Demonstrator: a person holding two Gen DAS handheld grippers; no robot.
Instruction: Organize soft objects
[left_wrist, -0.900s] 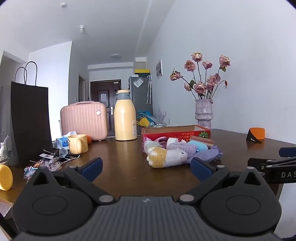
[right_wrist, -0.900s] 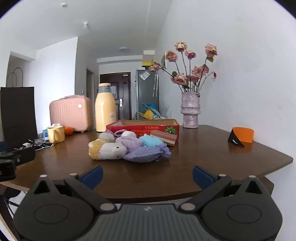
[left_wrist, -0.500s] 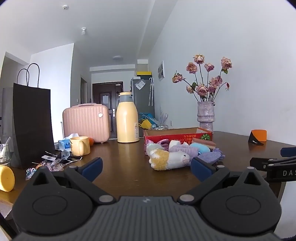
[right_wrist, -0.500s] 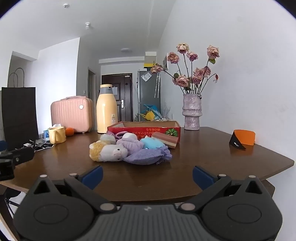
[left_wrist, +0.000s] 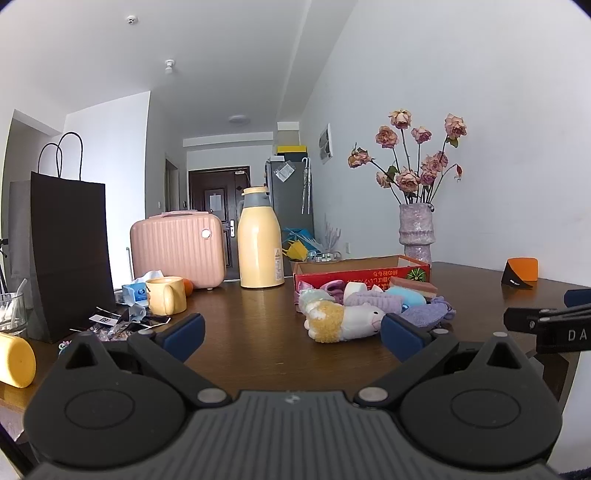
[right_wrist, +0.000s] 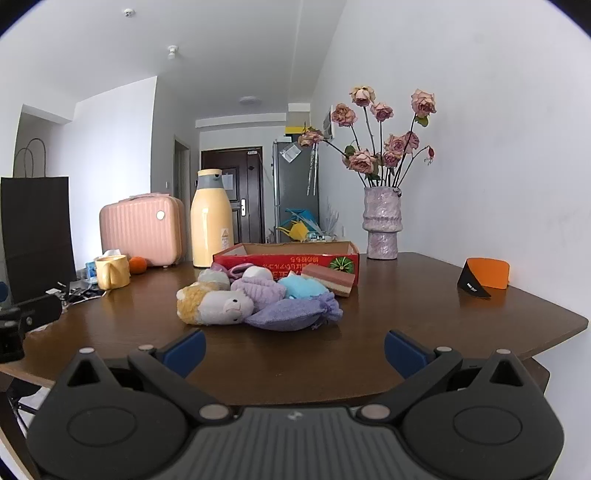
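A heap of soft things lies on the brown counter (right_wrist: 424, 306) just in front of a red cardboard box (right_wrist: 288, 258), near the counter's middle. At the front of the heap a plush sheep (right_wrist: 214, 304) lies on its side with its long axis running across the view: white face toward the right, yellow woolly rump toward the left. A purple drawstring pouch (right_wrist: 291, 314) lies beside it, long axis also across, its gathered mouth pointing right. Behind them are a lilac knitted piece (right_wrist: 258, 290), a light blue soft thing (right_wrist: 301, 288) and a striped pink-and-brown block (right_wrist: 328, 278) leaning against the box. The left claw (left_wrist: 291, 334) and the right claw (right_wrist: 293, 350) are both spread wide with nothing between the blue pads, well short of the heap. The left view shows the sheep (left_wrist: 343, 321) partly behind its own right pad, and takes in the black paper bag (left_wrist: 68, 254), a yellow cylinder (left_wrist: 14, 360) and scattered wrappers at the counter's left end, plus the right claw's side at the far right edge. The right view shows the counter's right corner and the whole pouch.
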